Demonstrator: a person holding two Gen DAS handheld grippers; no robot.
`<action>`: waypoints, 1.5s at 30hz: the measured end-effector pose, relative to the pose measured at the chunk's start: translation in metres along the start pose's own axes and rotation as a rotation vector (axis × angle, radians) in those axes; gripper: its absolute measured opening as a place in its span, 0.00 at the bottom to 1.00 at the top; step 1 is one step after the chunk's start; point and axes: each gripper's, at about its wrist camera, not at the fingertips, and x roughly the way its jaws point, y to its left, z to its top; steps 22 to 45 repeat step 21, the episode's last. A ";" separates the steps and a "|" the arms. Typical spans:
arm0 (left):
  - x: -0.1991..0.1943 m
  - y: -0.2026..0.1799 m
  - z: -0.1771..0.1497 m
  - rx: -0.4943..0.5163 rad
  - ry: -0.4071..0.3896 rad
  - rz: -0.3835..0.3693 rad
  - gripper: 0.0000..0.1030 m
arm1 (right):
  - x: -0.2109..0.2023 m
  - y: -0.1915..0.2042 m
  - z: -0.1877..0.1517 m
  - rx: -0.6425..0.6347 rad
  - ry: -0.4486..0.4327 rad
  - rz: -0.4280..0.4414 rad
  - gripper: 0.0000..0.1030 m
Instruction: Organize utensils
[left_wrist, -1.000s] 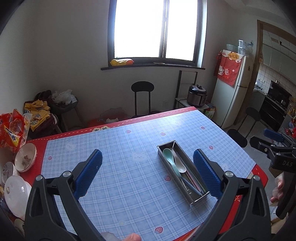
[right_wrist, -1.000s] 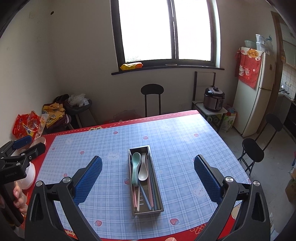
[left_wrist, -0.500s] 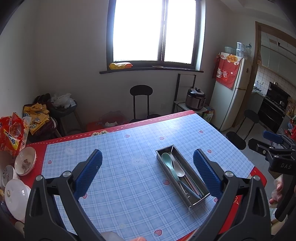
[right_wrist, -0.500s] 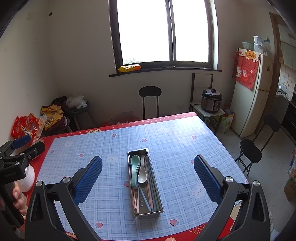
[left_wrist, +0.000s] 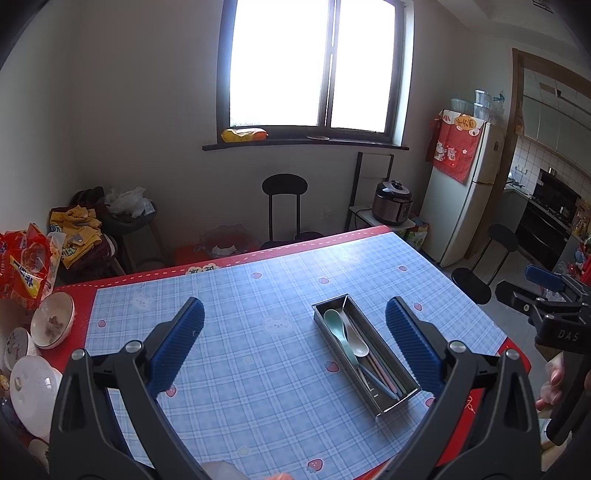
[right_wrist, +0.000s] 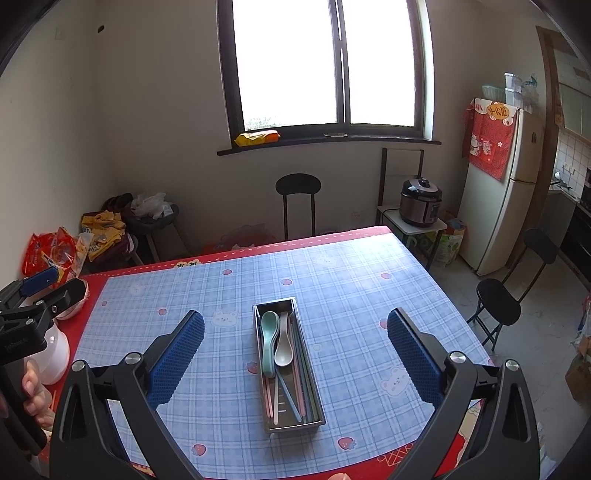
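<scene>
Both hand-held grippers hang above the tabletop (right_wrist: 369, 280) with their blue pads spread wide apart, holding nothing: the left hand-held gripper (left_wrist: 295, 347) and the right hand-held gripper (right_wrist: 295, 350). The metal tray (right_wrist: 317, 402) lies at 6 o'clock on the checked cloth, holding a green spoon (right_wrist: 269, 332), a white spoon (right_wrist: 283, 350) and chopsticks (right_wrist: 299, 373).

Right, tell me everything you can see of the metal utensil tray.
The metal utensil tray is a long, narrow, shiny open-topped box, steel by its look, lying flat on the blue checked tablecloth. Inside lie a teal spoon, a white spoon and several pastel chopsticks, bowls toward the window. Neither gripper touches it.
</scene>
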 end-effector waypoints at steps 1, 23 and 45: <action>-0.001 0.000 0.000 0.001 -0.001 0.000 0.94 | 0.000 0.000 0.000 0.001 0.000 0.000 0.94; -0.001 0.005 0.000 0.000 0.004 -0.001 0.94 | -0.003 0.003 -0.003 -0.009 0.012 -0.026 0.94; -0.001 0.005 0.000 0.000 0.004 -0.001 0.94 | -0.003 0.003 -0.003 -0.009 0.012 -0.026 0.94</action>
